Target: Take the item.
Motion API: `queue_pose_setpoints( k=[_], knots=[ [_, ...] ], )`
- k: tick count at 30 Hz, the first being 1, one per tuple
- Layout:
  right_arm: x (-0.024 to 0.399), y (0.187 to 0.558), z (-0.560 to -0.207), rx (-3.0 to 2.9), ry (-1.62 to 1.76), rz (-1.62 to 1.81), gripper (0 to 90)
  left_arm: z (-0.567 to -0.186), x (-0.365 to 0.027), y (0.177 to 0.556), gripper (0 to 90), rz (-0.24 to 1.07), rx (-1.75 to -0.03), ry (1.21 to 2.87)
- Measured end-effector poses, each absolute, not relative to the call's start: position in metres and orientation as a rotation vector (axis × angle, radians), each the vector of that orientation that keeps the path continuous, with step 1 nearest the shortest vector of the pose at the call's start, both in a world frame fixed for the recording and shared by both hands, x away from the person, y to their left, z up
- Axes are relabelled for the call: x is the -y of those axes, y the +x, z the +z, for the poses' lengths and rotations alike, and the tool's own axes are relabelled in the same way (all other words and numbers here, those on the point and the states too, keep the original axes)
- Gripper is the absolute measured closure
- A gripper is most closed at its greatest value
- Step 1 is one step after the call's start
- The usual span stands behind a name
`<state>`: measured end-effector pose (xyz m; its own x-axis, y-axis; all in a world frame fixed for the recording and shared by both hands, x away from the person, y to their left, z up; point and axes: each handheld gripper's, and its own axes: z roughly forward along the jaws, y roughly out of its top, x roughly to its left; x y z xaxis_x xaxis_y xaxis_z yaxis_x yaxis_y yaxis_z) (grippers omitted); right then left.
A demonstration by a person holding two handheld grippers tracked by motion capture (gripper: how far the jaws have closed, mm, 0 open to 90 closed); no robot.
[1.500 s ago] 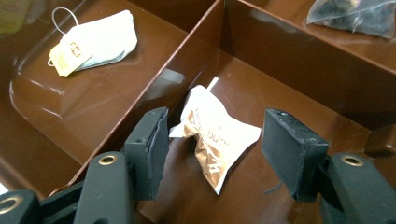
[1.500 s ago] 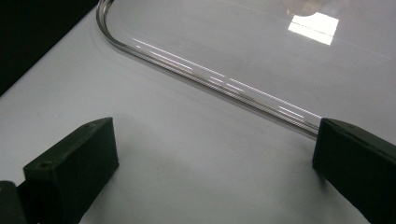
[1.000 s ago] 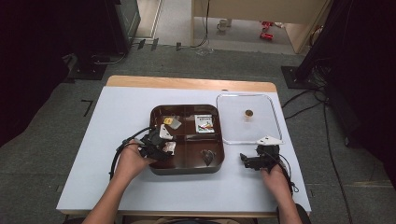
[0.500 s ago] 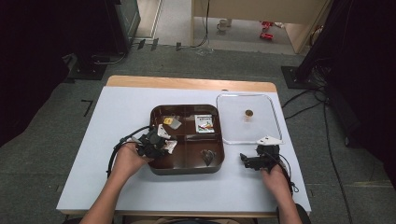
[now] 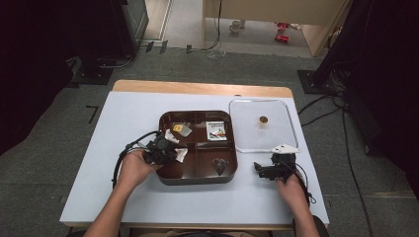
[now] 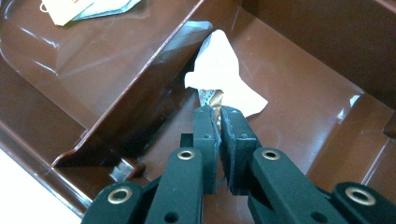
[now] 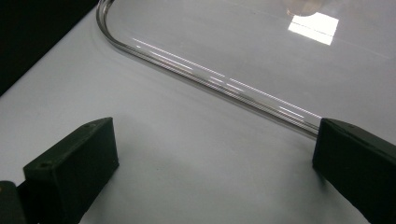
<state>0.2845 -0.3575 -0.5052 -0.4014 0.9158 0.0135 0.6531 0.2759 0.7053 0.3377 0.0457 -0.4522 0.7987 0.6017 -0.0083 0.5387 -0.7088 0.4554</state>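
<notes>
White crumpled wrapper [image 6: 219,77] in the brown tray's [image 5: 197,178] near-left compartment is now pinched in my left gripper [image 6: 218,116], whose jaws have just been closing on it, so lifting it out remains, while my right gripper [image 7: 215,154] rests wide apart beside the clear lid [image 7: 243,46].

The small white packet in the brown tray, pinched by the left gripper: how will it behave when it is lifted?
The white packet looks thin and creased, so it will probably flop and bend rather than stay stiff. It seems very light, so lifting should take little force. The left gripper, whose jaws have just been closing, pinches only one end, so the packet may swing or slip out of the brown tray.
</notes>
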Motion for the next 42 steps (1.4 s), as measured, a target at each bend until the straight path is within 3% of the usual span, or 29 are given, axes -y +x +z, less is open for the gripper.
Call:
queue_pose_setpoints(
  k=[42],
  knots=[
    [0.357, 0.284, -0.505, -2.154, 1.418, 0.900, 0.0, -0.424, -0.078, 0.335, 87.1, 0.151, -0.865, 2.358]
  ],
)
